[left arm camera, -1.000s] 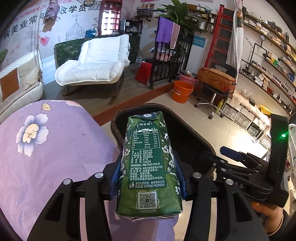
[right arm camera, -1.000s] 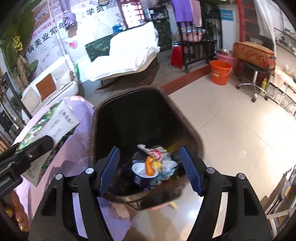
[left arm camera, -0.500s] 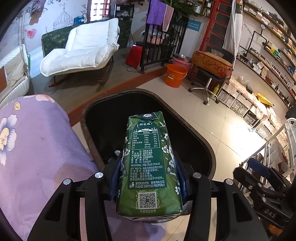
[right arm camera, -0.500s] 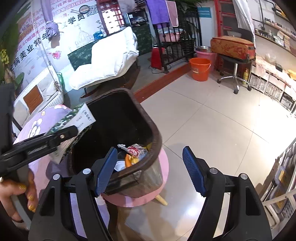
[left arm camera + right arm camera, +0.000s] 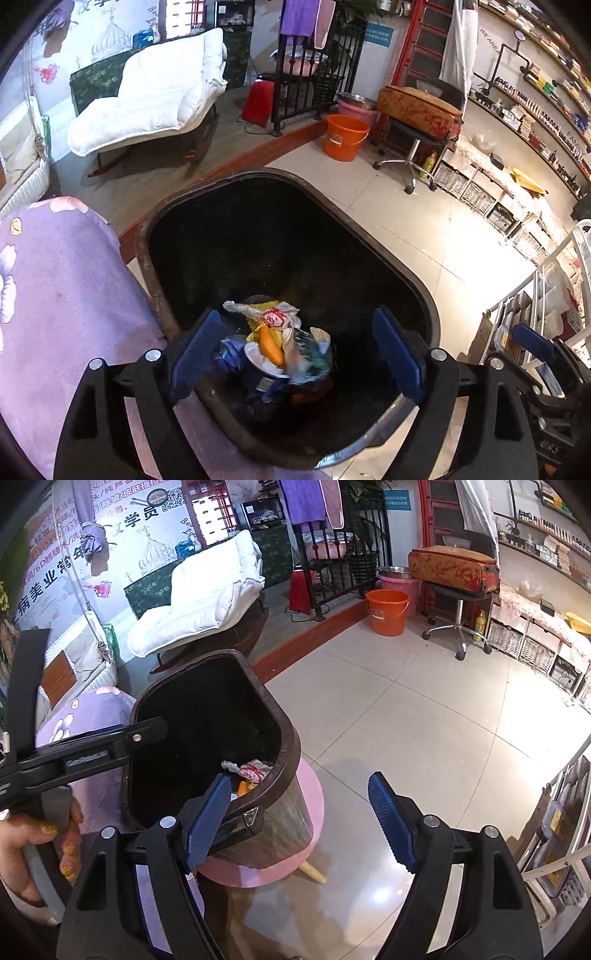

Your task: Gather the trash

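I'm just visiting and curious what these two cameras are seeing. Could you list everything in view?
Trash bin: one, dark brown, on a pink stool.
Trash pile: several pieces, mixed colours, at the bin's bottom.
Cloth: one, purple with flowers, left of the bin.
Rocking chair: one, white cushion, at the back.
Bucket: one, orange, on the floor.
Basin: one, pink, behind the bucket.
Swivel stool: one, chrome legs, holding a red patterned case.
Wall shelves: many small items, right wall.
Left gripper: black with blue pads, open above the bin.
Right gripper: same colours, open beside the bin.
Left hand: one, gold glitter nails.
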The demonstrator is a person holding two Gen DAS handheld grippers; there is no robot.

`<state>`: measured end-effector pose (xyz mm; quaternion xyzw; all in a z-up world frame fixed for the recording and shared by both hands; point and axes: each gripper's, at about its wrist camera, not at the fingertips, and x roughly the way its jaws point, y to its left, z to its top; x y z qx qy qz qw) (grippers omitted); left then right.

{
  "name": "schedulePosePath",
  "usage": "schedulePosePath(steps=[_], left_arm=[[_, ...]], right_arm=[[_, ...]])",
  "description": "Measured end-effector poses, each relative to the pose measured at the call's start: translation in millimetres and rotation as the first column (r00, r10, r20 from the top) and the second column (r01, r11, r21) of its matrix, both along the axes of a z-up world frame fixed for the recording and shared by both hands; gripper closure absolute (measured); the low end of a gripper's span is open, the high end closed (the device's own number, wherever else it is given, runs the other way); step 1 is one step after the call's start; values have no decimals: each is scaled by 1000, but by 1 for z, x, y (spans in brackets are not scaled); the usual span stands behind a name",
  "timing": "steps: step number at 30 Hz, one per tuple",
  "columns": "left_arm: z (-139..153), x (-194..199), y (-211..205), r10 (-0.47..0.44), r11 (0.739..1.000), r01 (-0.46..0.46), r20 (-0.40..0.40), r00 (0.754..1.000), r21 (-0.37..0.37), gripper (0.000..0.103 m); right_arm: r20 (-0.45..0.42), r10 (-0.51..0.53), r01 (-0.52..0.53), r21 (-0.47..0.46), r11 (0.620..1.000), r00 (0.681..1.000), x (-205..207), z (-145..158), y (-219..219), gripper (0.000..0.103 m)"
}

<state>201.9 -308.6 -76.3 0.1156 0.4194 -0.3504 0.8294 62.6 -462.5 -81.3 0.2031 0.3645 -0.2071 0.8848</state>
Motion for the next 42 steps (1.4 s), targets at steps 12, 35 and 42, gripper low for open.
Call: schedulePosePath(steps=[12, 35, 42], left_arm=[[51, -55, 75, 96, 992, -72, 246, 965, -102, 5], [89, -122, 234, 516, 855, -479, 422, 745, -201, 5], [89, -142, 267, 572, 817, -530, 439, 692, -229, 5]], right_arm=[[99, 16, -6, -100, 995, 995, -4, 33, 29, 13], [346, 320, -214, -311, 926, 882, -25, 102, 172, 5], [350, 403, -290, -333, 897, 846, -30, 102, 206, 5]])
